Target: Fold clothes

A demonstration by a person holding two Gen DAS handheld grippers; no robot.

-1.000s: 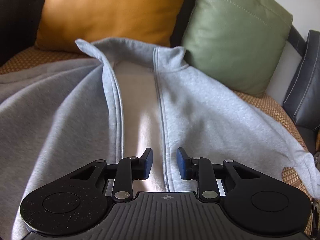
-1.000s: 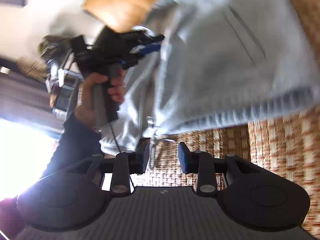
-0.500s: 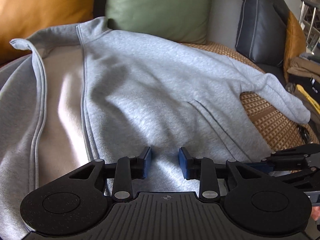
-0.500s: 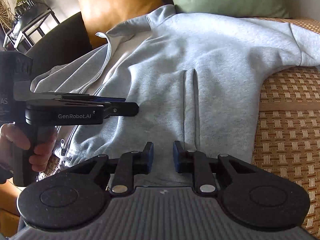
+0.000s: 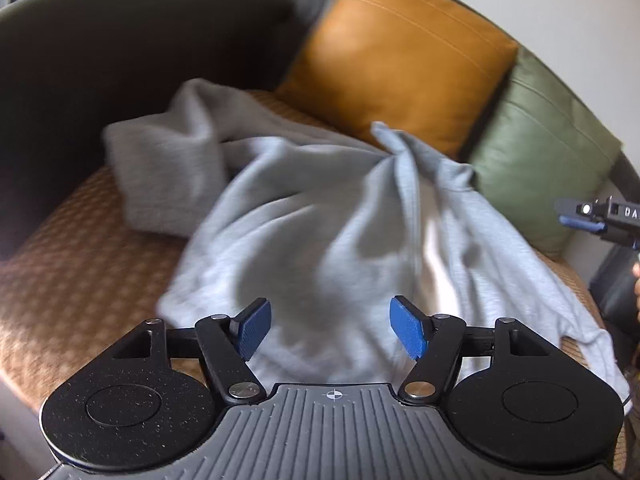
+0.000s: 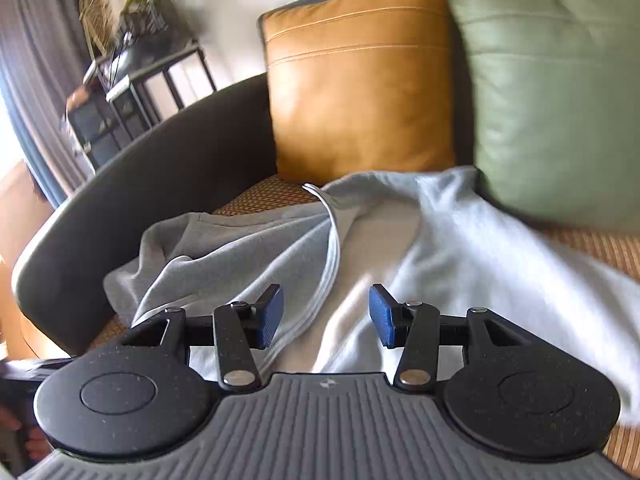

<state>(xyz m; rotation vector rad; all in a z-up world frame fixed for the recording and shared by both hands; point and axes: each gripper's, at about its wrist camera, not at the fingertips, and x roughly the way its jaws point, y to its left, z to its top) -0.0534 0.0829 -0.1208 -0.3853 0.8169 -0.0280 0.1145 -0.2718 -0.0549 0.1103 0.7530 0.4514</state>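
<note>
A light grey zip-up sweatshirt (image 5: pixel 320 232) lies open on the sofa seat, its collar toward the cushions and one sleeve bunched at the left. It also shows in the right wrist view (image 6: pixel 460 248), with the zipper edge (image 6: pixel 332 248) running down the middle. My left gripper (image 5: pixel 330 330) is open and empty, held just above the sweatshirt's lower left part. My right gripper (image 6: pixel 326 316) is open and empty above the open front. The right gripper's tip also shows at the right edge of the left wrist view (image 5: pixel 596 216).
An orange cushion (image 5: pixel 400 60) and a green cushion (image 5: pixel 544 152) lean on the sofa back. The dark curved armrest (image 5: pixel 100 60) closes the left side. The woven seat mat (image 5: pixel 80 260) is bare at the left. A black side table (image 6: pixel 136 92) stands beyond the armrest.
Both grippers have opened wider. The left view has swung left toward the bunched sleeve and armrest. The right view has tilted up toward the collar and cushions.
</note>
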